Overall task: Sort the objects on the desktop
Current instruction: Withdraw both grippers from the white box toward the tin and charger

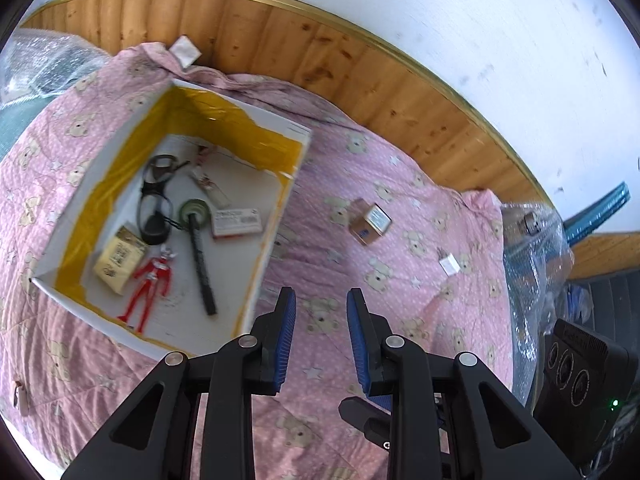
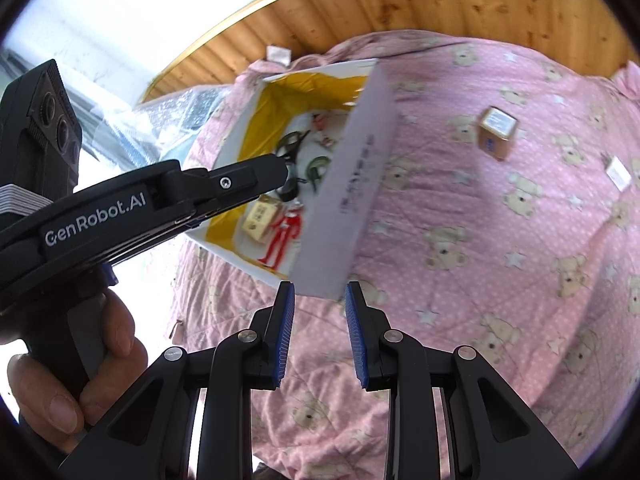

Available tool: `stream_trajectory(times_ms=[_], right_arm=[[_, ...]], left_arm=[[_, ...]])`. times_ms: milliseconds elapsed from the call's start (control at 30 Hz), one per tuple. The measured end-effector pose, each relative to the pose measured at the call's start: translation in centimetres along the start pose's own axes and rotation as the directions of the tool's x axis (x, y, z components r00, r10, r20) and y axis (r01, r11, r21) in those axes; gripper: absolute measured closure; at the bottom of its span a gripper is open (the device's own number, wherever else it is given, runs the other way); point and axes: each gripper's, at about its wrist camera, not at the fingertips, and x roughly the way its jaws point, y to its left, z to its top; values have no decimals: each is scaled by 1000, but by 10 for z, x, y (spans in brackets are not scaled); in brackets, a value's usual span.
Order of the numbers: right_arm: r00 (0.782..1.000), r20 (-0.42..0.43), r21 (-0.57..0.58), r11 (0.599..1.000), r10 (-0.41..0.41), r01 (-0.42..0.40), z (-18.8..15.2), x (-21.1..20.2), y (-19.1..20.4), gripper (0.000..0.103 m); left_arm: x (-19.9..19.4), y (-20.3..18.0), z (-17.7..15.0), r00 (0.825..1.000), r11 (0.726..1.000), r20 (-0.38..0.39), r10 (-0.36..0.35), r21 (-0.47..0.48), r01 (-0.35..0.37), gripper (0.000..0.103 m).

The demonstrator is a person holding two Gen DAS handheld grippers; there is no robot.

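pink quilt (image 1: 400, 240) carries two items i have left to sort, brown box (image 1: 370, 222) and white tag (image 1: 449, 264), while the white tray (image 1: 80, 200) holds several; left gripper (image 1: 321, 300) and right gripper (image 2: 320, 294) spread, empty.

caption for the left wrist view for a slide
Open left hand-held gripper hovers over pink quilt beside white box of sorted items.

Pink teddy-bear quilt (image 1: 400, 280) covers the bed, knotty wood headboard (image 1: 320, 60) with gold trim behind, scuffed white wall (image 1: 480, 20), bright daylight.
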Motion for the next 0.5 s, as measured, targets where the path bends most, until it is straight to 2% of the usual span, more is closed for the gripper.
stream_trajectory(times_ms=[500], right_arm=[[997,54,138,990,-47,39,3,-41,-88,75]], left_arm=[[46,-91,-2,997,993,-70,-11,113,19,75]])
